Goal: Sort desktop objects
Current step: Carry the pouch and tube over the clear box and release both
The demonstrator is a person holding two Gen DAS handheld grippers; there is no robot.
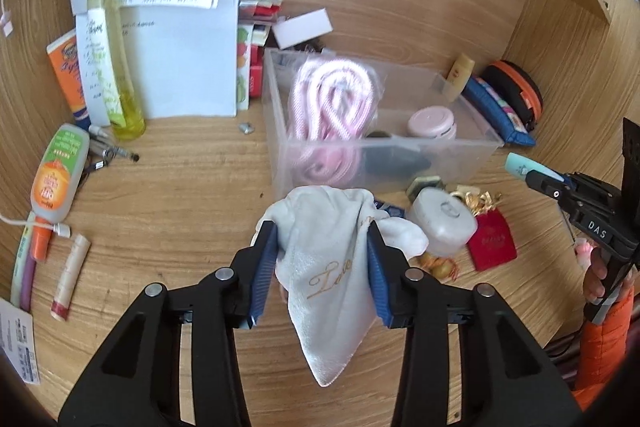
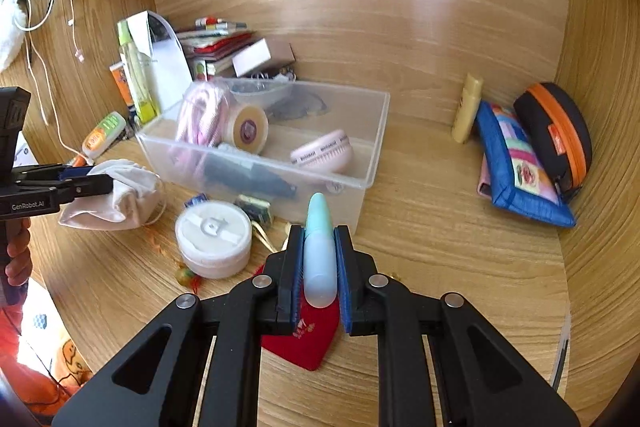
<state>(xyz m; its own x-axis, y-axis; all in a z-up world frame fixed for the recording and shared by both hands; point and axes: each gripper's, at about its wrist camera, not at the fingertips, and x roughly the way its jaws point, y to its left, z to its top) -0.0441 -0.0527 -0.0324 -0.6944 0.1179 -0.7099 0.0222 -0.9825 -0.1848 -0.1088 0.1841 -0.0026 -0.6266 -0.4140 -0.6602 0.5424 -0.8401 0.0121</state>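
My left gripper (image 1: 322,231) is shut on a white cloth pouch (image 1: 324,267) with gold script, held above the desk in front of the clear plastic bin (image 1: 486,141). The pouch also shows in the right wrist view (image 2: 120,201), with the left gripper (image 2: 106,183) on it. My right gripper (image 2: 319,233) is shut on a pale blue tube with a mint cap (image 2: 319,251), pointing at the bin (image 2: 378,131). The bin holds a pink rope (image 1: 332,99), a pink round case (image 1: 432,123), a dark object and a tape roll (image 2: 248,129).
A white round jar (image 2: 214,239), a red pouch (image 2: 304,343) and gold trinkets (image 1: 480,201) lie before the bin. Bottles, tubes and pens (image 1: 60,179) lie at the left. A blue pouch (image 2: 520,163), an orange-black case (image 2: 556,131) and a cream bottle (image 2: 468,107) stand at the right.
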